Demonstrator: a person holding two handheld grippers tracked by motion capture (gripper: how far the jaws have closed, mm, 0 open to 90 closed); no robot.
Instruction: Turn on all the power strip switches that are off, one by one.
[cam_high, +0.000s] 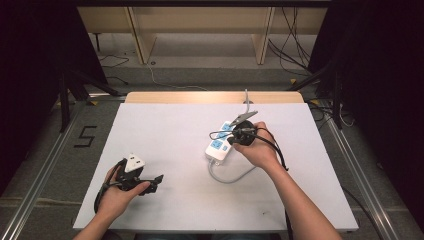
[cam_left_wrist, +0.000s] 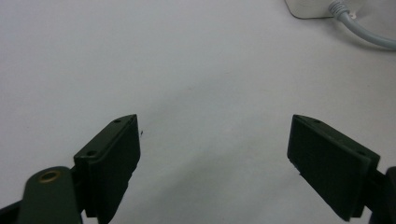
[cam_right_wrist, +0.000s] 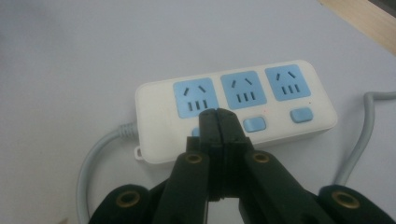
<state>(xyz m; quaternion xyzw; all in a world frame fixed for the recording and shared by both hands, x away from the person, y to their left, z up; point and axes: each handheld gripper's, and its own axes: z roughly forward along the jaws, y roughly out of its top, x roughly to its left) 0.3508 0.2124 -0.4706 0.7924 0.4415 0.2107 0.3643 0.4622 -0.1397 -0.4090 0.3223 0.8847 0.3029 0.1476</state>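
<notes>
A white power strip (cam_high: 218, 145) with three blue sockets lies right of the middle of the table, and its grey cable (cam_high: 230, 178) loops toward the front. My right gripper (cam_high: 229, 141) is shut with nothing between its jaws. In the right gripper view its tips (cam_right_wrist: 218, 115) rest over the power strip (cam_right_wrist: 154, 116) at the leftmost blue switch, which they mostly hide. Two more blue switches (cam_right_wrist: 254, 123) show to the right. My left gripper (cam_high: 156, 182) rests at the front left, open and empty. In the left gripper view it (cam_left_wrist: 215, 140) faces bare table.
A white sheet covers the table (cam_high: 175, 125), and a wooden edge shows at the back. The strip's corner (cam_left_wrist: 303, 7) and cable (cam_left_wrist: 369, 35) sit at the top right of the left gripper view. Metal rails and floor cables flank the table.
</notes>
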